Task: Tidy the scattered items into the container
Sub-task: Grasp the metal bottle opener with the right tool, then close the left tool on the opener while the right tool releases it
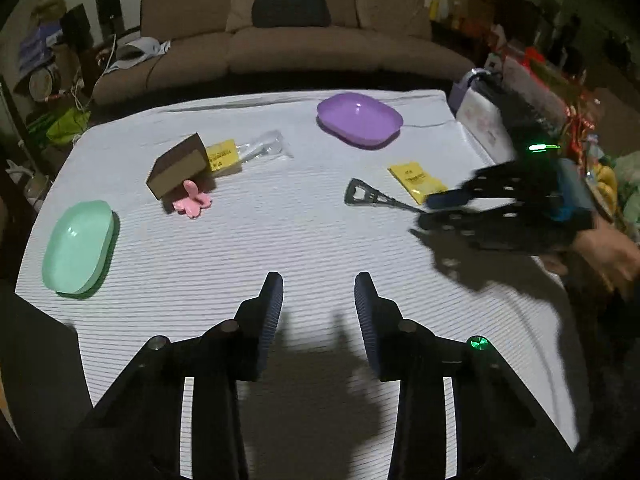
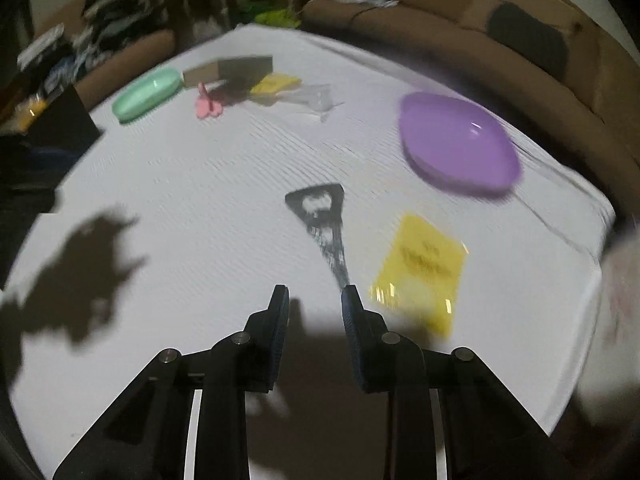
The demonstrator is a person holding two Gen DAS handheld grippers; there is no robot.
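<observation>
A purple dish (image 1: 360,119) (image 2: 460,146) sits at the far side of the white cloth and a green dish (image 1: 78,246) (image 2: 146,94) at the left. A black bottle opener (image 1: 370,197) (image 2: 322,224) lies mid-right, with a yellow packet (image 1: 417,182) (image 2: 422,272) beside it. A brown box (image 1: 178,166) (image 2: 230,69), a pink flower clip (image 1: 193,201) (image 2: 208,105) and a clear bag with a yellow label (image 1: 248,151) (image 2: 296,90) lie between the dishes. My left gripper (image 1: 319,292) is open and empty. My right gripper (image 2: 315,300) (image 1: 434,212) is open at the opener's handle tip.
A brown sofa (image 1: 288,40) stands behind the table. Cluttered boxes and bags (image 1: 540,92) crowd the right edge. A dark object (image 2: 44,136) sits off the table's left edge. A thin white cable (image 2: 552,220) runs across the cloth near the purple dish.
</observation>
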